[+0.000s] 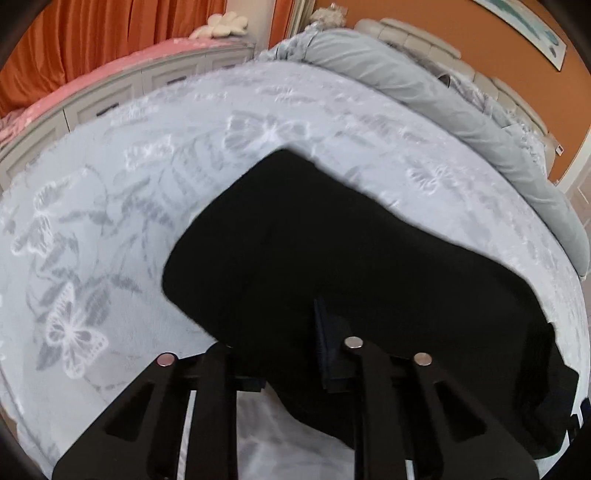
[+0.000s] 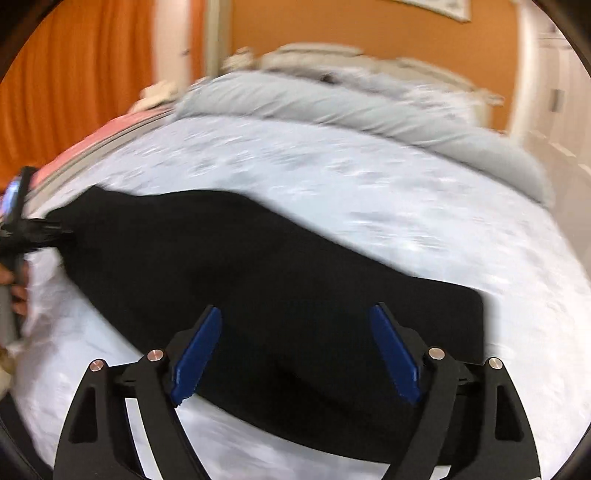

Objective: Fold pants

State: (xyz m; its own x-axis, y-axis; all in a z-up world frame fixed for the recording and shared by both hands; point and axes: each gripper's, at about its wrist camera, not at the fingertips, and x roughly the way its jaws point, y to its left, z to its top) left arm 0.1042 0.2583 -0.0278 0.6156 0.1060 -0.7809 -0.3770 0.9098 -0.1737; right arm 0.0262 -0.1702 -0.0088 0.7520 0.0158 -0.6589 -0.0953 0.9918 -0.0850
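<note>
Black pants (image 1: 332, 240) lie stretched across the pale butterfly-patterned bedspread (image 1: 110, 206). In the left wrist view my left gripper (image 1: 295, 332) is shut on the near edge of the pants. Cloth drapes over its left finger, and only the dark right pad (image 1: 328, 339) shows. The right wrist view is blurred. There my right gripper (image 2: 295, 308) stands open just above the wide end of the pants (image 2: 258, 258), with its blue pads (image 2: 199, 354) apart and nothing pinched. At that view's far left the left gripper (image 2: 55, 229) holds the pants' narrow end, with a person's hand (image 2: 18, 291) behind it.
A rolled grey duvet (image 1: 424, 85) lies along the far side of the bed before a padded headboard (image 1: 413, 33). A pink-covered bench (image 1: 74, 85) and orange curtains (image 1: 92, 33) stand at the left. The bed's right edge (image 1: 576, 258) drops to the floor.
</note>
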